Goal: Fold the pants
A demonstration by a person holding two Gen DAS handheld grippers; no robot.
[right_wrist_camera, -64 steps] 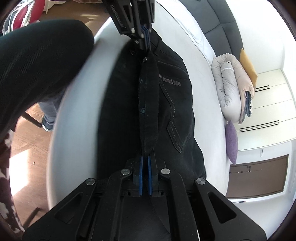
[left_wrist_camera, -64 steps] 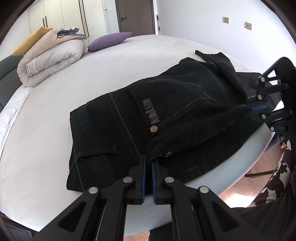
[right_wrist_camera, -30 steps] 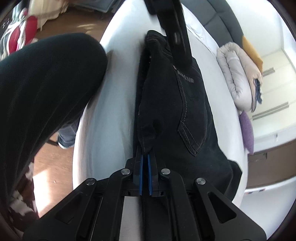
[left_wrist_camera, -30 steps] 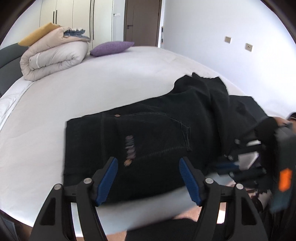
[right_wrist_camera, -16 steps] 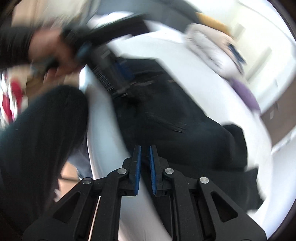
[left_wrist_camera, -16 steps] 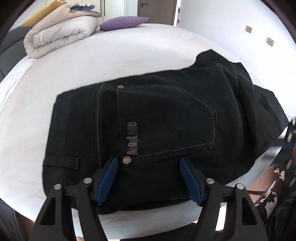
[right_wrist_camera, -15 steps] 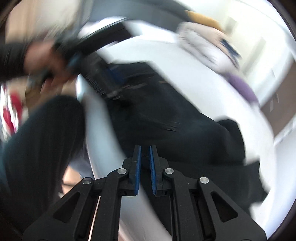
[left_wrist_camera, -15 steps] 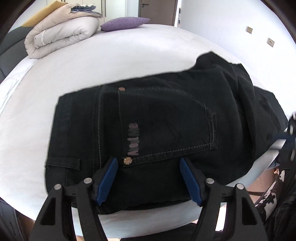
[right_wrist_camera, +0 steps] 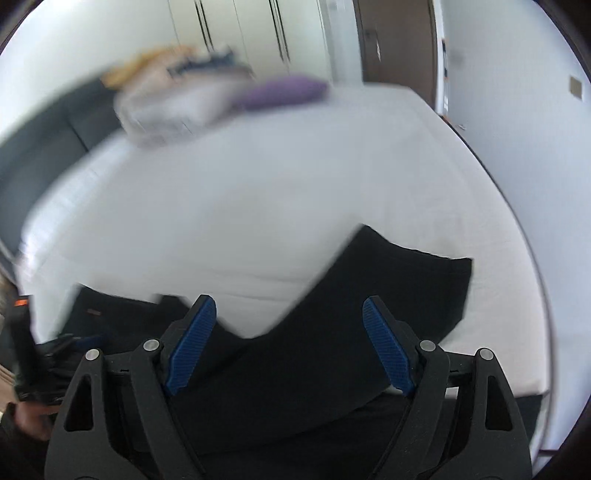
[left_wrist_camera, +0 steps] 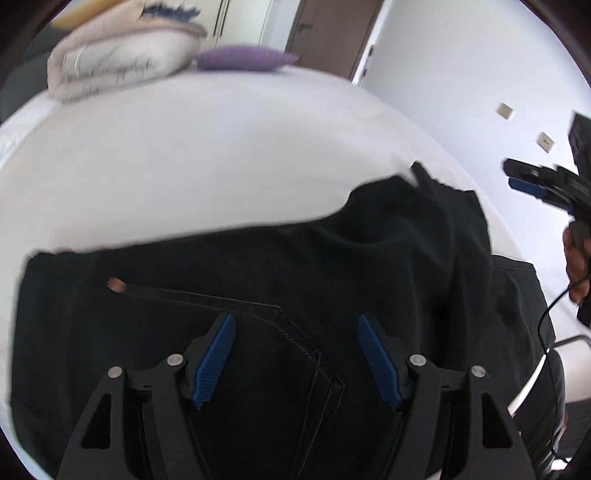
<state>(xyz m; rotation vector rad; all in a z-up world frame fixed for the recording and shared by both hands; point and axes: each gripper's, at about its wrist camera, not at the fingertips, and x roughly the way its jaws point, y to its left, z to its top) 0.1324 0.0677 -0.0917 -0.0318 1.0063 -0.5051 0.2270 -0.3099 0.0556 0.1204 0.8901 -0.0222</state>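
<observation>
Black denim pants (left_wrist_camera: 280,266) lie partly folded on a white bed (left_wrist_camera: 184,158), seat and back pocket facing up, legs trailing right toward the bed edge. My left gripper (left_wrist_camera: 295,354) is open and empty, just above the back pocket. My right gripper (right_wrist_camera: 288,343) is open and empty over the leg part of the pants (right_wrist_camera: 369,295). It also shows in the left wrist view (left_wrist_camera: 532,184) at the far right, held in a hand, off the cloth. The left gripper appears blurred in the right wrist view (right_wrist_camera: 66,339) at the lower left.
A rolled beige duvet (left_wrist_camera: 122,55) with a blue garment on it and a purple pillow (left_wrist_camera: 243,59) lie at the far side of the bed. A brown door (left_wrist_camera: 325,29) and white wardrobes stand behind. A wall (left_wrist_camera: 480,74) runs on the right.
Both grippers let go of the pants and now stand open. My left gripper has moved in low over the back pocket. My right gripper has swung round to face the bed.
</observation>
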